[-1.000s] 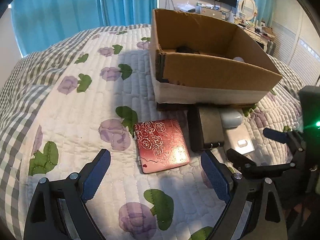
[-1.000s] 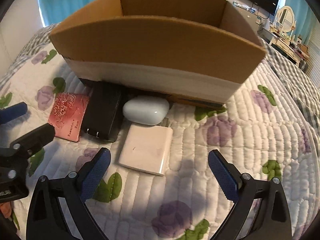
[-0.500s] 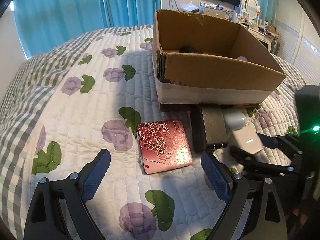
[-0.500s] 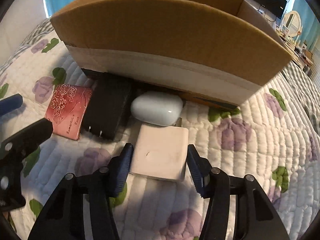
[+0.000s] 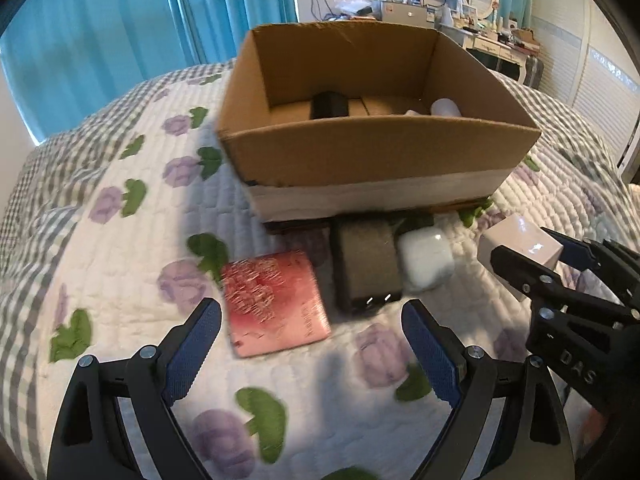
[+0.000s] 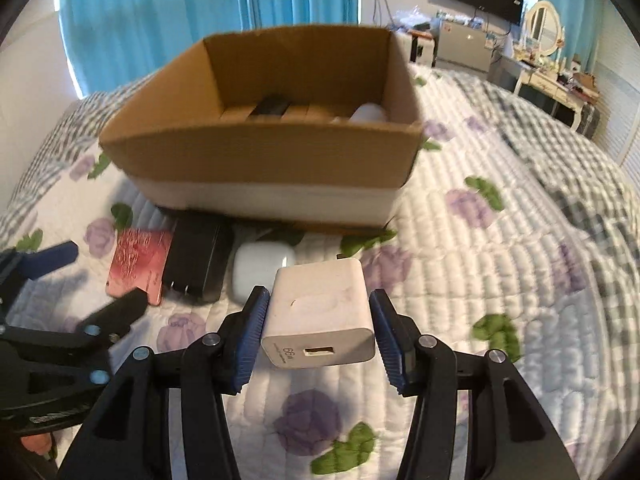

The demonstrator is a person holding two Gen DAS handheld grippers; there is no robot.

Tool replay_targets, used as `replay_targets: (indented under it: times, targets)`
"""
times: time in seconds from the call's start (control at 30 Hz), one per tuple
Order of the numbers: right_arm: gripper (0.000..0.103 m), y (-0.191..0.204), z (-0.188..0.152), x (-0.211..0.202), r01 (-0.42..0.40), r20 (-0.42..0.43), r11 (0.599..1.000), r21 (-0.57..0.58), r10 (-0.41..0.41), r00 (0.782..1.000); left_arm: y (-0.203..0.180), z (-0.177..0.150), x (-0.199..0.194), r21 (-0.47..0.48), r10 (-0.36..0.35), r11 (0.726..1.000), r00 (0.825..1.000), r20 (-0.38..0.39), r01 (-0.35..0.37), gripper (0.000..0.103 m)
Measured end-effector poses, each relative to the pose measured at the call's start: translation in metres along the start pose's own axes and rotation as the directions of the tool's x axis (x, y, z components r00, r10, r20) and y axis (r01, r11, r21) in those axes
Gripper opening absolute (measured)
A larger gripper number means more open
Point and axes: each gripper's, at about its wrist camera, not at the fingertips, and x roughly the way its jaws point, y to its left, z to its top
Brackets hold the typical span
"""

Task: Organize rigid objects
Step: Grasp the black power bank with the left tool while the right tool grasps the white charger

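Bed quilt | cardboard box at 12 o'clock, dark and white items inside | right tool clamped on white charger, lifted off quilt | left tool wide, empty | black adapter, red case, white earbud case before box.
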Motion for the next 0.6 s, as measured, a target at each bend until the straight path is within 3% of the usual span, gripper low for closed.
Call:
replay_targets:
  times: [0.3, 0.43, 0.5, 0.57, 0.6]
  targets:
    - [0.051, -0.025, 0.024, 0.001, 0.017, 0.005, 0.998, 0.06, -0.017, 1.0, -0.019, 0.016, 0.038, -0.037, -0.037, 0.999, 0.999, -0.036, 0.035, 0.09]
    - [0.051, -0.024, 0.024, 0.005, 0.023, 0.007, 0.998, 0.058, -0.024, 1.0, -0.023, 0.018, 0.053, -0.041, -0.05, 0.998, 0.997, -0.06, 0.047, 0.065]
    - [0.051, -0.025, 0.023, 0.007, 0.02, 0.005, 0.998, 0.062, -0.02, 1.0, -0.022, 0.019, 0.055, -0.048, -0.064, 0.997, 0.997, -0.048, 0.061, 0.059]
    - [0.051, -0.025, 0.023, 0.008, 0.021, -0.001, 0.998, 0.063, -0.021, 1.0, -0.02, 0.019, 0.057, -0.059, -0.078, 0.995, 0.995, -0.057, 0.075, 0.045]
    - [0.051, -0.024, 0.022, 0.009, 0.022, -0.004, 0.998, 0.062, -0.022, 1.0, -0.019, 0.019, 0.058, -0.064, -0.083, 0.995, 0.994, -0.066, 0.079, 0.045]
